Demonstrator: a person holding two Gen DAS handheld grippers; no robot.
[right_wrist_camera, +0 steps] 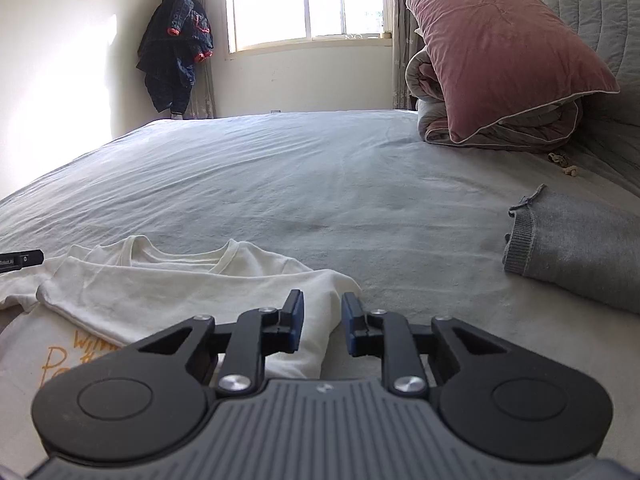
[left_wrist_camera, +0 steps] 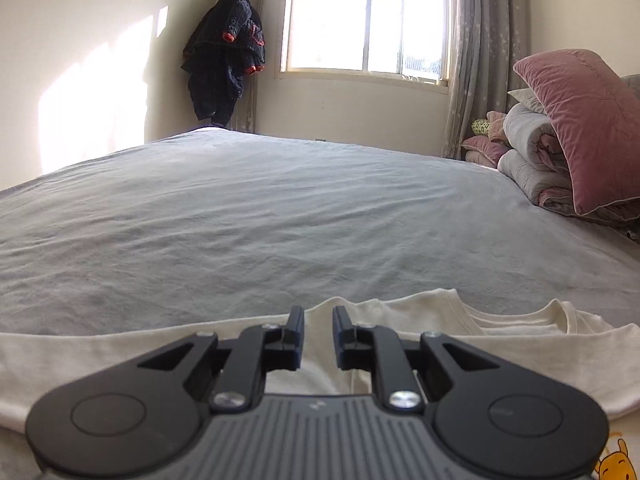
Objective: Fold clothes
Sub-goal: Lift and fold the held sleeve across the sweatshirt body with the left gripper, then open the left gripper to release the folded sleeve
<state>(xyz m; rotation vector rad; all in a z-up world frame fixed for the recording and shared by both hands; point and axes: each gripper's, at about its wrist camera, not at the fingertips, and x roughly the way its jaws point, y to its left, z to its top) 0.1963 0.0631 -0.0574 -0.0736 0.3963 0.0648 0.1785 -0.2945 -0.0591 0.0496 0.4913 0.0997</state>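
A cream T-shirt (left_wrist_camera: 400, 320) lies flat on the grey bed sheet (left_wrist_camera: 280, 208), its neckline toward the window. A yellow cartoon print (left_wrist_camera: 616, 464) shows at its near corner. My left gripper (left_wrist_camera: 318, 316) hovers over the shirt's left part with a narrow gap between its fingers and no cloth in it. In the right wrist view the T-shirt (right_wrist_camera: 180, 280) has a side folded over its front, which bears orange lettering (right_wrist_camera: 72, 352). My right gripper (right_wrist_camera: 322, 304) is over the shirt's right edge, slightly open and holding nothing. The left gripper's tip (right_wrist_camera: 22, 260) shows at the far left.
A folded grey knit garment (right_wrist_camera: 580, 248) lies on the bed to the right. A pink pillow (right_wrist_camera: 504, 48) leans on a rolled quilt (right_wrist_camera: 432, 120) by the grey headboard (right_wrist_camera: 600, 8). A dark jacket (right_wrist_camera: 176, 48) hangs in the corner beside the window (right_wrist_camera: 304, 0).
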